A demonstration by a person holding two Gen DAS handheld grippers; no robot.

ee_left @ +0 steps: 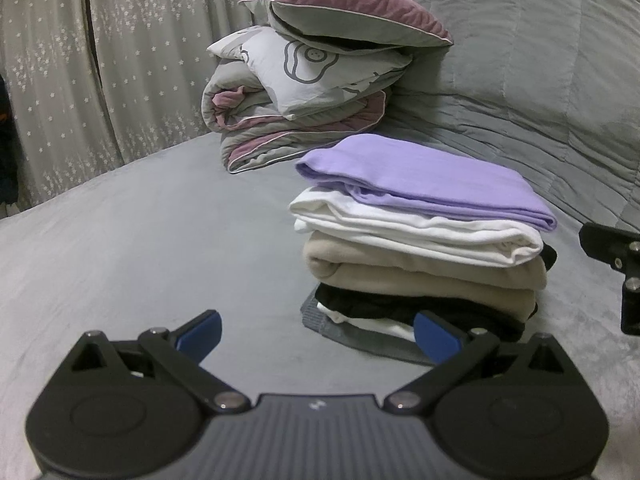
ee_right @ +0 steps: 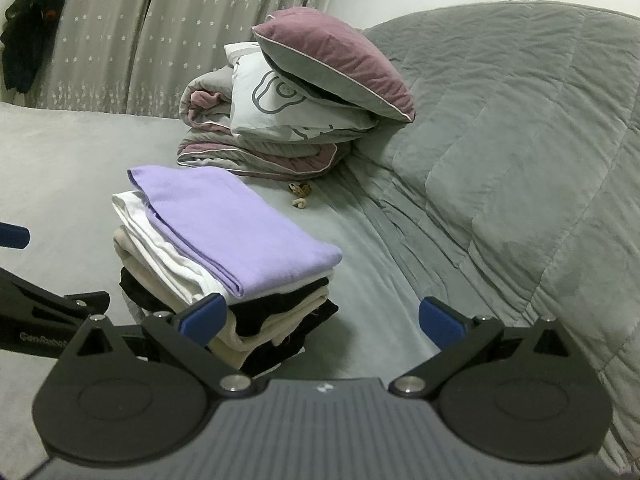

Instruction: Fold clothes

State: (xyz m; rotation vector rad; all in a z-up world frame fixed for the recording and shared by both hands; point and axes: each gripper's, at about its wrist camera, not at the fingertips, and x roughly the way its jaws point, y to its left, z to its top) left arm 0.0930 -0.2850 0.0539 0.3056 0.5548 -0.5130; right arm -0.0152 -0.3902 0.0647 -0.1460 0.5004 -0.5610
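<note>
A stack of folded clothes rests on the grey bed: a lilac garment [ee_left: 432, 184] [ee_right: 236, 224] on top, then a white one [ee_left: 416, 232] [ee_right: 168, 256], a beige one [ee_left: 420, 280] [ee_right: 240, 340], black pieces [ee_left: 400, 304] [ee_right: 280, 304] and a grey item [ee_left: 360, 336] at the bottom. My left gripper [ee_left: 318, 336] is open, low in front of the stack's left corner, holding nothing. My right gripper [ee_right: 322, 320] is open too, just in front of the stack's right side, empty. Part of the right gripper [ee_left: 616, 264] shows at the left wrist view's right edge.
Behind the stack lies a folded quilt [ee_left: 280, 136] [ee_right: 256, 152] with a patterned pillow [ee_left: 316, 68] and a mauve cushion [ee_left: 352, 4] [ee_right: 336, 60] on it. A grey padded headboard cover [ee_right: 500, 120] rises at right. Star-print curtains [ee_left: 80, 60] hang at left. A small trinket [ee_right: 300, 194] lies on the sheet.
</note>
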